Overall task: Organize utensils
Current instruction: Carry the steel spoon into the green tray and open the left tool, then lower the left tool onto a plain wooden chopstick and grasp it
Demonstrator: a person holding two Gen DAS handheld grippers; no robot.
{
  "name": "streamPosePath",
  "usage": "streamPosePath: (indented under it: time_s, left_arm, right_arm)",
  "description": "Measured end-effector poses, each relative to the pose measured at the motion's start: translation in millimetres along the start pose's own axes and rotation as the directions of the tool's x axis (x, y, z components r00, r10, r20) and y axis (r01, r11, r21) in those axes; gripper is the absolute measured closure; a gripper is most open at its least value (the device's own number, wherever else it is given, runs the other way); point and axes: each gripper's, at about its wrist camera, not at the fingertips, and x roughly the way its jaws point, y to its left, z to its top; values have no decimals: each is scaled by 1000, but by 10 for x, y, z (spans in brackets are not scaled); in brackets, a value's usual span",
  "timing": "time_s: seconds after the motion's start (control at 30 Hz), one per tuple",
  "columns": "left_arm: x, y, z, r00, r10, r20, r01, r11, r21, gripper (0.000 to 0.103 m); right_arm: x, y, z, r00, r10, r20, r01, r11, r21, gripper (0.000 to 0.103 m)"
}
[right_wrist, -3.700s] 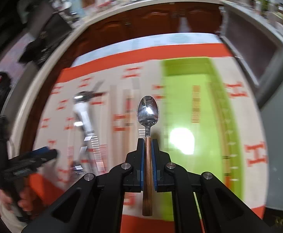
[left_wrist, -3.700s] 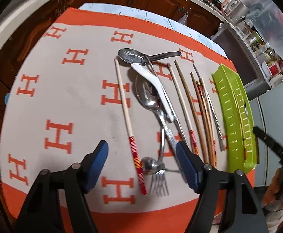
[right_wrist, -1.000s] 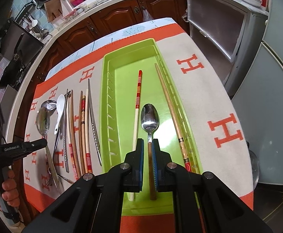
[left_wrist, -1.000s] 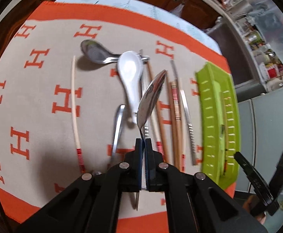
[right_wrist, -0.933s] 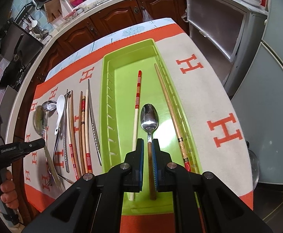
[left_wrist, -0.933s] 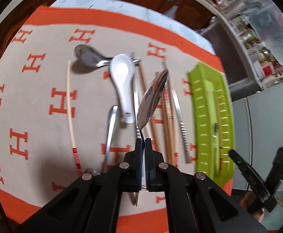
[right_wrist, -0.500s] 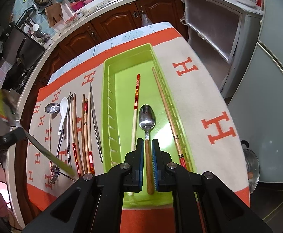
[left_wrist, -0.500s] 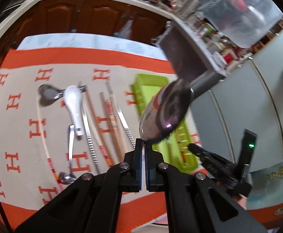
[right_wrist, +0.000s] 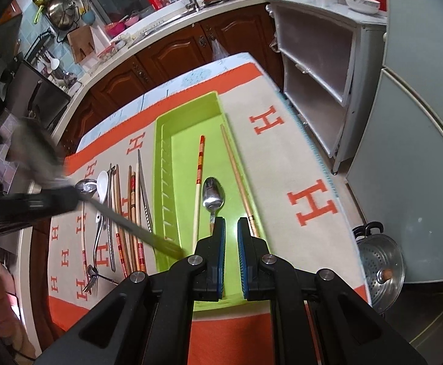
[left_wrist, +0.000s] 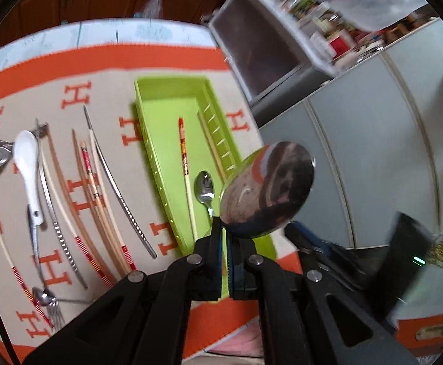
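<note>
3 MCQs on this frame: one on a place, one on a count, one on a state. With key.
1. Where does the small spoon lie?
A. On the cloth beside the fork
B. In the green tray, between two chopsticks
C. In the right gripper

2. How many utensils are in the green tray?
A. One
B. Three
C. Five

3. What is the left gripper doing?
A. It is shut on a large metal spoon
B. It is open, with nothing between its jaws
C. It is shut on a chopstick

Key:
1 B: the spoon rests on the tray floor between the red-banded chopstick and the plain wooden chopstick.
2 B: those two chopsticks plus the small spoon.
3 A: the pads meet on the spoon's neck and its bowl stands up in front of the camera.
</note>
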Motion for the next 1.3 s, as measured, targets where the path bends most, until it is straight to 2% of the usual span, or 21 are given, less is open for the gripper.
streamPosePath:
  time_s: [0.1,0.2,0.23,0.37,0.47,0.57,0.7,1.1,1.23,1.27,1.3]
  left_arm:
    - [229,13,96,999,41,-34,-42,999,-11,103]
    - [382,-8,168,994,110,-28,-109,994,4,102]
    - [415,-20,185,992,122,-24,-122,992,10,100]
    - [462,-32,192,987,162,-11,-162,987,17,83]
    - [455,-31,143,980,201,3,-201,979,28,77]
    - [399,13,73,976,219,15,-219,975,31,75]
    - [321,88,-73,964,265,40,-266,963,44,59]
    - [-11,462,-602,920,376,112,-380,925,14,57]
    - [-174,586,-724,907,397,142,-399,917,-10,56]
    - [-217,622,-743,906,396,148,-397,918,-21,53]
    - [-275,674,-768,907,391,156,-390,920,-39,45]
  right_arm:
    - [-114,-99,-13,1000,-11,22,11,1000,13,95]
    - [-164,-195,-9,999,-18,30,17,999,28,95]
    - [-166,-215,-8,999,-19,30,18,999,33,95]
    - [-121,-282,-1,999,-31,20,30,998,51,95]
    - [-74,-296,3,1000,-25,9,24,998,52,95]
    - [25,-260,32,1000,-18,-1,18,999,49,95]
    - [104,-219,23,1000,-12,-17,13,999,42,95]
    - [334,60,-82,998,4,-64,-4,1000,-4,95]
    - [321,194,-128,999,-7,-36,6,1000,-25,95]
    - [308,225,-133,1000,-2,-28,1,1000,-28,95]
    - [293,260,-137,1000,8,-19,-8,999,-31,95]
